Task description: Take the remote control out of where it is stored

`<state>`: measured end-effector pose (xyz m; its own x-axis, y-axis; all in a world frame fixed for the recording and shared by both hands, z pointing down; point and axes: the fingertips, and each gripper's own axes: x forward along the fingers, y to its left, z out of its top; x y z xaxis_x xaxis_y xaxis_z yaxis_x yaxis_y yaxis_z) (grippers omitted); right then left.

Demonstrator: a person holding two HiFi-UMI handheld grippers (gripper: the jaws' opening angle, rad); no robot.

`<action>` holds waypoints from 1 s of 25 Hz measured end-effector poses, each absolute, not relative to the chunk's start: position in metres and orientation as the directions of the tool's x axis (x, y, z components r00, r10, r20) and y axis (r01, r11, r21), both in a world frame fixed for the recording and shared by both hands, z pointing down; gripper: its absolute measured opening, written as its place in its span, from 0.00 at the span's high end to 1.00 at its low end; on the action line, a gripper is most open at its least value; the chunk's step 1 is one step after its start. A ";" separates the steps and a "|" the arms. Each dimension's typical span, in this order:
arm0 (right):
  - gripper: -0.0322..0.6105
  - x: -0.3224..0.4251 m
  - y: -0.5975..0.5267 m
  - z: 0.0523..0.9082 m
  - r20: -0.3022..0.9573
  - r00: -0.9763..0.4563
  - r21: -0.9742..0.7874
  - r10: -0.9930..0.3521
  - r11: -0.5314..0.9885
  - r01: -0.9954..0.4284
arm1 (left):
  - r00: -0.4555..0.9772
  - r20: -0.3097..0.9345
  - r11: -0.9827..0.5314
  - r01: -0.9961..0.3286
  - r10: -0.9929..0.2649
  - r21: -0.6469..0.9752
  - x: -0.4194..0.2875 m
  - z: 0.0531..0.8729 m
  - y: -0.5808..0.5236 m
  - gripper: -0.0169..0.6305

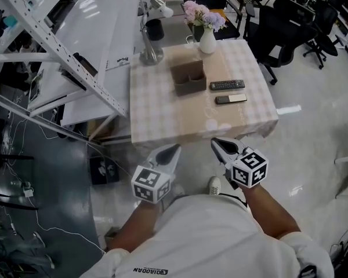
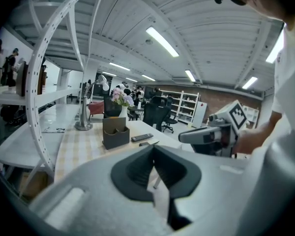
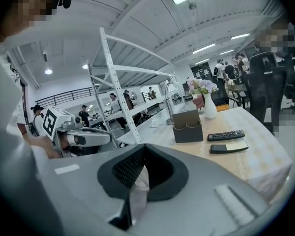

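A black remote control (image 1: pixel 227 85) lies flat on the checked tablecloth, right of a brown two-pocket holder (image 1: pixel 188 77). A second, slimmer remote (image 1: pixel 231 99) with a pale face lies just in front of it. Both also show in the right gripper view, the black remote (image 3: pixel 226 135) behind the slim one (image 3: pixel 229 147), beside the holder (image 3: pixel 188 128). My left gripper (image 1: pixel 175 147) and right gripper (image 1: pixel 216 141) hang side by side in the air just short of the table's front edge, both shut and holding nothing. The holder's pockets look empty from above.
A white vase of flowers (image 1: pixel 206 38) and a desk lamp (image 1: pixel 151 42) stand at the table's far side. White metal shelving (image 1: pixel 58 51) runs along the left. Black office chairs (image 1: pixel 278 30) stand at the back right. The table (image 1: pixel 162 126) has bare cloth near its front left.
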<state>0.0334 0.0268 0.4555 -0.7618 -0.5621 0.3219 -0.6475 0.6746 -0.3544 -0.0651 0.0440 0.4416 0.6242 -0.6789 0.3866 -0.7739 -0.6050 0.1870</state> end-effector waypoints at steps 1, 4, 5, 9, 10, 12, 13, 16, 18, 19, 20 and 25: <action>0.94 0.032 0.028 0.456 0.323 -0.758 -0.352 -0.567 0.671 -0.652 | 0.627 0.387 -0.608 -0.771 -0.676 0.189 -0.067 0.443 0.045 0.97; 0.94 0.030 0.031 0.456 0.327 -0.746 -0.348 -0.579 0.661 -0.665 | 0.638 0.386 -0.618 -0.762 -0.666 0.193 -0.070 0.444 0.047 0.97; 0.94 0.030 0.032 0.456 0.328 -0.744 -0.346 -0.582 0.659 -0.668 | 0.641 0.385 -0.621 -0.760 -0.664 0.193 -0.070 0.443 0.047 0.97; 0.94 0.028 0.035 0.454 0.329 -0.737 -0.318 -0.591 0.665 -0.675 | 0.647 0.382 -0.630 -0.753 -0.659 0.190 -0.071 0.442 0.049 0.97; 0.94 0.027 0.036 0.454 0.328 -0.736 -0.315 -0.592 0.666 -0.676 | 0.649 0.383 -0.631 -0.752 -0.657 0.191 -0.070 0.442 0.049 0.97; 0.94 0.026 0.036 0.453 0.326 -0.735 -0.316 -0.594 0.665 -0.677 | 0.652 0.384 -0.634 -0.749 -0.654 0.192 -0.070 0.442 0.050 0.97; 0.94 0.026 0.036 0.453 0.325 -0.735 -0.317 -0.595 0.664 -0.677 | 0.653 0.384 -0.635 -0.748 -0.653 0.191 -0.070 0.442 0.051 0.97; 0.94 0.026 0.035 0.452 0.322 -0.734 -0.318 -0.598 0.661 -0.679 | 0.654 0.385 -0.638 -0.747 -0.651 0.189 -0.071 0.442 0.051 0.97; 0.94 0.027 0.036 0.453 0.322 -0.733 -0.318 -0.599 0.661 -0.679 | 0.652 0.388 -0.638 -0.747 -0.651 0.186 -0.071 0.442 0.051 0.97; 0.94 0.027 0.036 0.453 0.323 -0.733 -0.318 -0.598 0.661 -0.679 | 0.652 0.389 -0.638 -0.747 -0.651 0.184 -0.070 0.442 0.052 0.97; 0.94 0.028 0.036 0.454 0.323 -0.733 -0.319 -0.598 0.661 -0.679 | 0.652 0.390 -0.639 -0.747 -0.651 0.183 -0.070 0.442 0.052 0.97; 0.94 0.029 0.034 0.454 0.324 -0.734 -0.320 -0.596 0.661 -0.678 | 0.650 0.393 -0.640 -0.748 -0.650 0.179 -0.070 0.442 0.050 0.97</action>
<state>0.0287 0.0336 0.4537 -0.7343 -0.5964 0.3242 -0.6784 0.6612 -0.3203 -0.0698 0.0496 0.4419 0.6503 -0.6503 0.3926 -0.7476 -0.6396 0.1789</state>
